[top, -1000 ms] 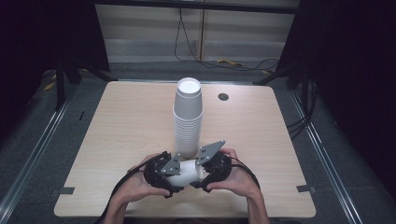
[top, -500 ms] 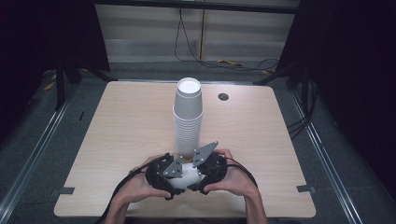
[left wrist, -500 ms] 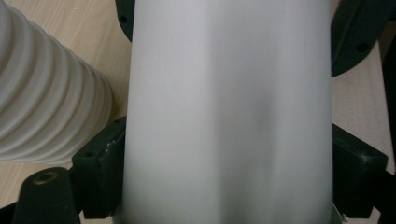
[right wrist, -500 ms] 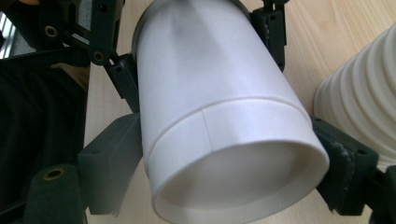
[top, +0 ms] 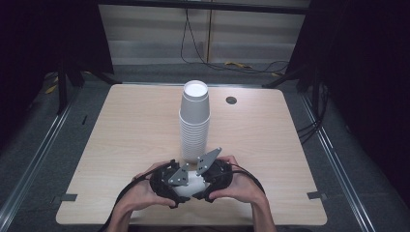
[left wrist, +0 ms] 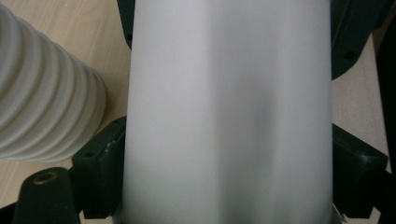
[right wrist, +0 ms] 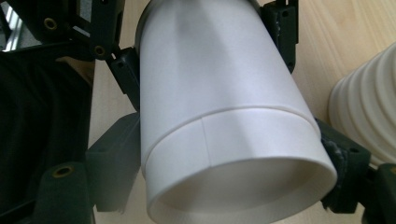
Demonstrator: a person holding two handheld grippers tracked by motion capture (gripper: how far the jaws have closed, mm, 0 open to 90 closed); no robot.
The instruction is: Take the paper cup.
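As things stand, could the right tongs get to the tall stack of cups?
Probably not yet: the right tongs are clamped on a single cup shared with the left tongs, though the stack stands close behind, unobstructed.

A pale wooden table [top: 121,145] with rounded corners carries a tall stack of white paper cups [top: 194,121] near its middle.

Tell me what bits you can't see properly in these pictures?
- High view: the white cup is mostly hidden by the left gripper and right gripper.
- Left gripper view: the cup's rim and base are cut off by the picture edges.
- Right gripper view: the stack of cups is cut by the right edge.
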